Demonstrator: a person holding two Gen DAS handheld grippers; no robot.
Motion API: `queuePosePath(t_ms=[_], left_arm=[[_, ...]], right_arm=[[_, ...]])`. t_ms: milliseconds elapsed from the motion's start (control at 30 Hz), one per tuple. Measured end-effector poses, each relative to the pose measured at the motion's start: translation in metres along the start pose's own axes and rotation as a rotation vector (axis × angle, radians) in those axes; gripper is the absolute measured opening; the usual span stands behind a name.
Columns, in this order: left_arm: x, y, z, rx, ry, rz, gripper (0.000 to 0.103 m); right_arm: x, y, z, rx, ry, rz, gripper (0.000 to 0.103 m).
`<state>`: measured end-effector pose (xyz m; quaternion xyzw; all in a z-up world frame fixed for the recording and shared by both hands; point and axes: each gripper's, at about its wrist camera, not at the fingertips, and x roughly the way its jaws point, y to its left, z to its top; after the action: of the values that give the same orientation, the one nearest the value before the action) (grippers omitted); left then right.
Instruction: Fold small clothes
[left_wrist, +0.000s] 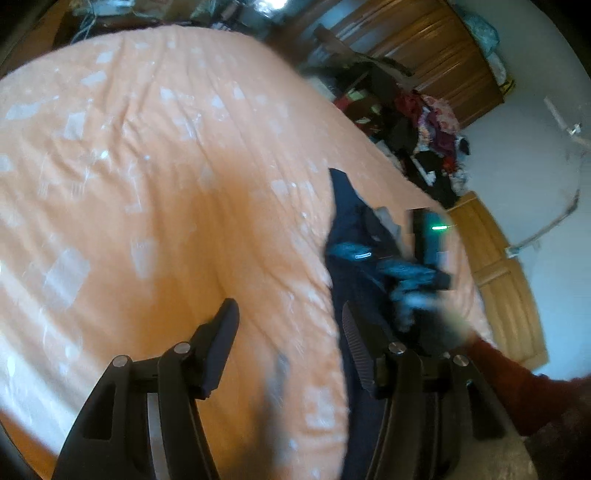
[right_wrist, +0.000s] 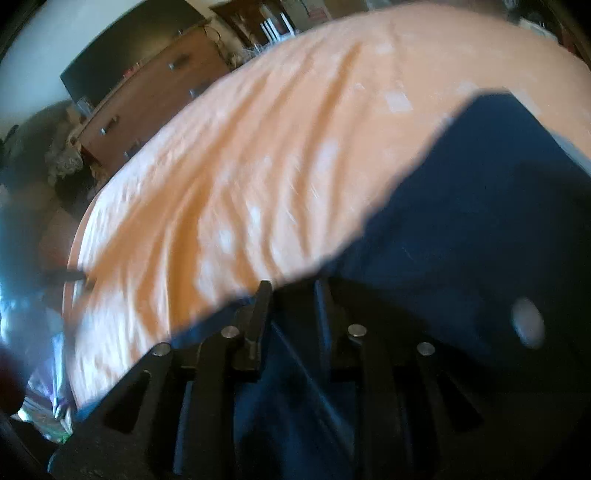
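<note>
A: Navy garment (left_wrist: 349, 236) is lying crumpled near the right edge of the bed (left_wrist: 147, 166), soft dark cloth bunching into folds, with a grey lining patch showing at the top.

B: And in the right wrist view the same navy garment (right_wrist: 480, 221) is draping as a broad flat panel with a square corner, a pale round button sitting near its lower right.

A: The bed cover is looking peach, quilted, creased in long ridges, with pale squarish patches.

B: The left gripper (left_wrist: 291, 317) is hovering with its jaws spread wide; one ribbed black finger is lying against the navy cloth, the other over bare cover.

A: The right gripper (right_wrist: 291, 291)?

B: Its black fingers are standing fairly close, with navy fabric running between them and over them. Whether they are pinching it, I cannot tell; the picture is smearing.

A: In the left wrist view the right gripper (left_wrist: 424, 273) is blurring above the garment, a green light glowing on its body.
</note>
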<state>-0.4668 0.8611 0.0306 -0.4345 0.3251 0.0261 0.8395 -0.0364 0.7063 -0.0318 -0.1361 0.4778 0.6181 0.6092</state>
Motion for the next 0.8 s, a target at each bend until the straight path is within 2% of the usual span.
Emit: queuePosePath(t_ms=[33, 100, 167, 267, 333, 367, 467, 600, 667, 733, 800], left_arm=[[-0.001, -0.002, -0.003, -0.002, 0.009, -0.017, 0.062], [-0.001, -0.012, -0.011, 0.023, 0.034, -0.032, 0.062], [-0.002, -0.022, -0.018, 0.053, 0.057, -0.054, 0.063], [-0.002, -0.033, -0.033, 0.095, 0.096, -0.091, 0.064], [-0.001, -0.034, -0.042, 0.101, 0.12, -0.104, 0.064], [0.0, -0.032, -0.048, 0.1, 0.136, -0.11, 0.064], [0.006, -0.03, -0.074, 0.109, 0.198, -0.108, 0.064], [0.007, -0.035, -0.097, 0.131, 0.222, -0.128, 0.064], [0.007, -0.037, -0.104, 0.129, 0.221, -0.135, 0.064], [0.012, -0.041, -0.108, 0.134, 0.22, -0.141, 0.064], [0.018, -0.045, -0.113, 0.146, 0.224, -0.134, 0.062]], right_arm=[[0.001, 0.003, 0.007, 0.024, 0.003, 0.013, 0.05], [-0.013, 0.02, 0.014, 0.029, -0.016, 0.005, 0.049], [-0.057, 0.044, 0.006, 0.002, -0.099, 0.045, 0.049], [-0.132, 0.061, -0.033, -0.015, -0.209, 0.0, 0.058], [-0.186, 0.062, -0.076, 0.027, -0.27, -0.058, 0.076], [-0.2, 0.067, -0.093, 0.057, -0.285, -0.08, 0.078], [-0.249, 0.07, -0.173, 0.199, -0.288, -0.148, 0.078], [-0.303, 0.07, -0.28, 0.371, -0.275, -0.252, 0.075], [-0.323, 0.065, -0.326, 0.451, -0.255, -0.3, 0.07], [-0.336, 0.054, -0.369, 0.567, -0.251, -0.342, 0.057], [-0.343, 0.046, -0.404, 0.673, -0.262, -0.355, 0.051]])
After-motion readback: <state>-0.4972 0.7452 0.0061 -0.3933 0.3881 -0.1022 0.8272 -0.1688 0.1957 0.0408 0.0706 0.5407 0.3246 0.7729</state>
